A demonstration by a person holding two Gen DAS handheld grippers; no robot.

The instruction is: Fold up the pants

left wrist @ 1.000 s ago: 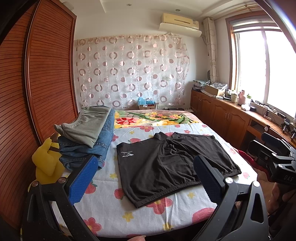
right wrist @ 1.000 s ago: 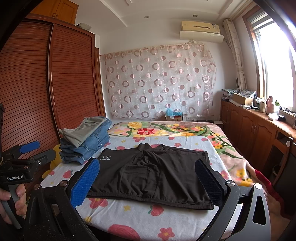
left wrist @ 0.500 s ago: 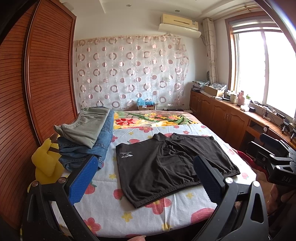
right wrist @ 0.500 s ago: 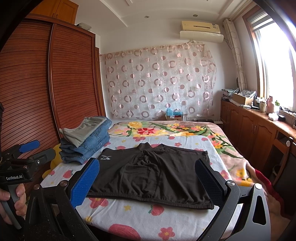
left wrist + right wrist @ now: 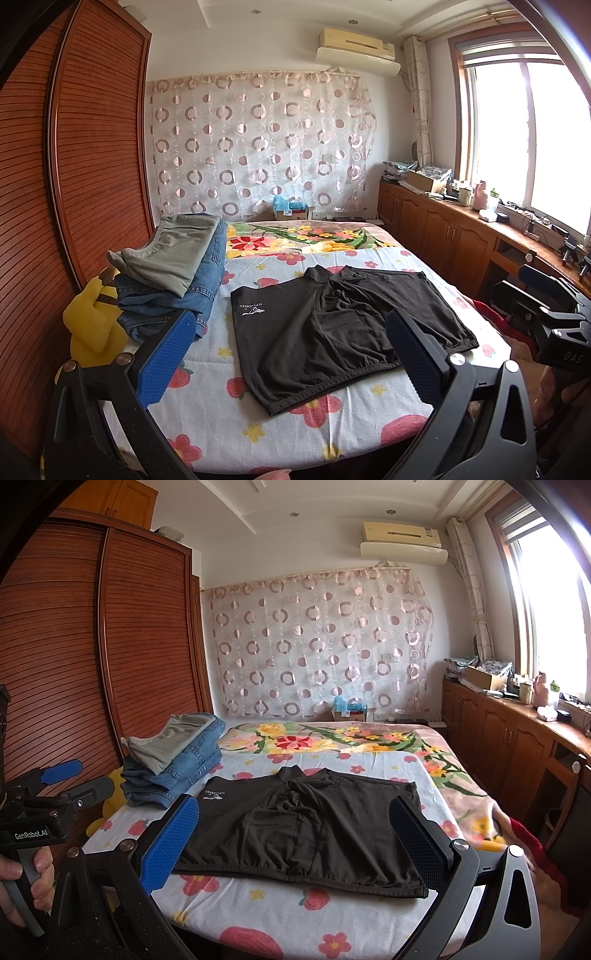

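Black shorts [image 5: 332, 332] [image 5: 303, 830] lie spread flat on the flowered bed sheet [image 5: 229, 413] [image 5: 280, 912], waistband toward the near edge, with a small white logo on the left leg. My left gripper [image 5: 288, 350] hovers open over the near edge of the bed, short of the shorts, nothing between its blue pads. My right gripper [image 5: 293, 834] is also open and empty, above the near edge in front of the waistband. Each gripper appears in the other's view, the left gripper [image 5: 62, 779] and the right gripper [image 5: 543, 291], both held by a hand.
A stack of folded jeans with a grey-green garment on top [image 5: 173, 273] [image 5: 177, 760] sits at the bed's left side. A yellow plush toy [image 5: 92, 325] lies beside it against the wooden wardrobe [image 5: 74, 184]. Wooden cabinets [image 5: 461, 240] run along the right under the window.
Both views have barely shifted; the left wrist view drifted slightly, so the shorts sit a little higher and further left in it. Both grippers stay open.
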